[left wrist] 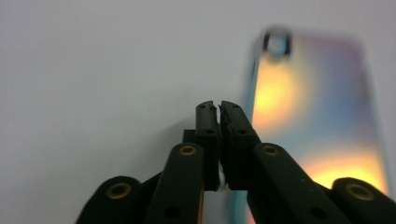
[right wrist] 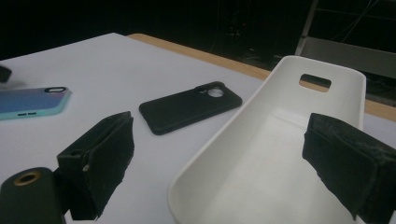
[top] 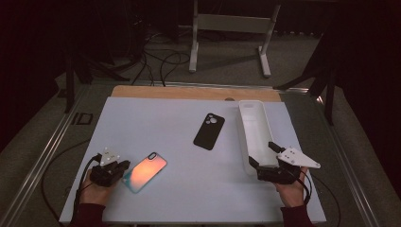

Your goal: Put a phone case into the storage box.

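High view: the left gripper point(top: 124, 166), jaws closed together, sits at the near left of the table point(top: 156, 118), touching the near end of the iridescent case point(top: 144, 171), while the right gripper point(top: 264, 153) straddles the near end of the white bin point(top: 254, 127), with a black case point(top: 209, 131) lying between. Left gripper view: the clenched jaws pinch nothing, the iridescent case just beside them on the right. Right gripper view: the jaws stand wide apart, one outside the bin's near rim and one over its inside, not pressing on it.

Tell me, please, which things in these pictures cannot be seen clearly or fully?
- Iridescent phone case: blurred in the left gripper view, near end hidden behind the shut left tongs.
- White tray: near end cut off by the bottom edge in the right gripper view.
- Right tongs: whether they touch the tray is too small to tell in the high view.
- Black phone case: details too small.
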Available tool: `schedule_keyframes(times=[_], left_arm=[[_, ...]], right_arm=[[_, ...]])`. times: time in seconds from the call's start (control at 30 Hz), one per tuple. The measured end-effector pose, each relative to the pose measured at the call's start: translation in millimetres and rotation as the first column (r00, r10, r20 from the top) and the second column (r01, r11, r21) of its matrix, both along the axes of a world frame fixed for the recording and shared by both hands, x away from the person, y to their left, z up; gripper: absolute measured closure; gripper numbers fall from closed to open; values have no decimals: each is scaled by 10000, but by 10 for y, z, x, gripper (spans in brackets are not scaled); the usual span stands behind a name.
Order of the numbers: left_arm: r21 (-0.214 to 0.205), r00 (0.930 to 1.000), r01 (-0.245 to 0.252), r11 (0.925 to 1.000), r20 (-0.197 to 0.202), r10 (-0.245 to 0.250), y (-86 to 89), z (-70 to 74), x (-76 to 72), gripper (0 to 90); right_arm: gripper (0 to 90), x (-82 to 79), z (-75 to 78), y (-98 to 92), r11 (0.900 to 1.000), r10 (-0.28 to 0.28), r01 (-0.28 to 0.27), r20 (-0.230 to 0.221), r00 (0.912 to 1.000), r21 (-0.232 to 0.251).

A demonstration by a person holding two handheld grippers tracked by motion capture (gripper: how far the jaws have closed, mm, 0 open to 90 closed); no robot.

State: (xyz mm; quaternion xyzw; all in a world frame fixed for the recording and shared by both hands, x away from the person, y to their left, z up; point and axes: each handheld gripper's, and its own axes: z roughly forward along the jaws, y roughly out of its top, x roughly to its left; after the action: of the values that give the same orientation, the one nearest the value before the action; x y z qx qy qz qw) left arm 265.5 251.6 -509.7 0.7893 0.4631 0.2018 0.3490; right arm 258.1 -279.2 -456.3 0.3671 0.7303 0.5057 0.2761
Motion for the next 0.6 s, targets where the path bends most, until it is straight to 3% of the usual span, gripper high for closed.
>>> schedule_keyframes(times=[0.07, 0.17, 0.27, 0.33, 0.4, 0.43, 0.5, 0.6], left_arm=[[-310, 9976, 81, 9995, 693, -59, -29, 105, -38, 807], [-1137, 9855, 431, 9926, 1681, -236, -64, 239, -99, 720], [-1643, 9744, 602, 9846, 2235, -223, -100, 305, -121, 610], [-2118, 9693, 887, 9733, 2434, -354, -123, 336, -141, 553], [-1805, 9607, 730, 9809, 2768, -206, -170, 353, -191, 410], [-1700, 9604, 766, 9825, 2775, -268, -187, 357, -206, 325], [-1502, 9638, 643, 9866, 2657, -224, -208, 343, -225, 139], [-1365, 9675, 719, 9880, 2504, -358, -186, 307, -251, 32]], right_arm=[[86, 11, 4, -3, 10000, 36, -36, 7, 10000, -2], [86, 30, 9, -5, 9999, 79, -79, -5, 10000, -86], [86, 41, 7, -7, 9999, 124, -124, 11, 9999, -15], [86, 45, -4, -11, 9999, 117, -117, -44, 9999, -4], [86, 44, -15, -25, 9999, 141, -141, -34, 9999, 23], [86, 36, -18, -37, 9999, 135, -134, -17, 9999, 36], [85, 23, -30, -63, 9997, 121, -121, 10, 9999, 219], [85, 6, -48, -79, 9992, 9, -11, 46, 10000, 395]])
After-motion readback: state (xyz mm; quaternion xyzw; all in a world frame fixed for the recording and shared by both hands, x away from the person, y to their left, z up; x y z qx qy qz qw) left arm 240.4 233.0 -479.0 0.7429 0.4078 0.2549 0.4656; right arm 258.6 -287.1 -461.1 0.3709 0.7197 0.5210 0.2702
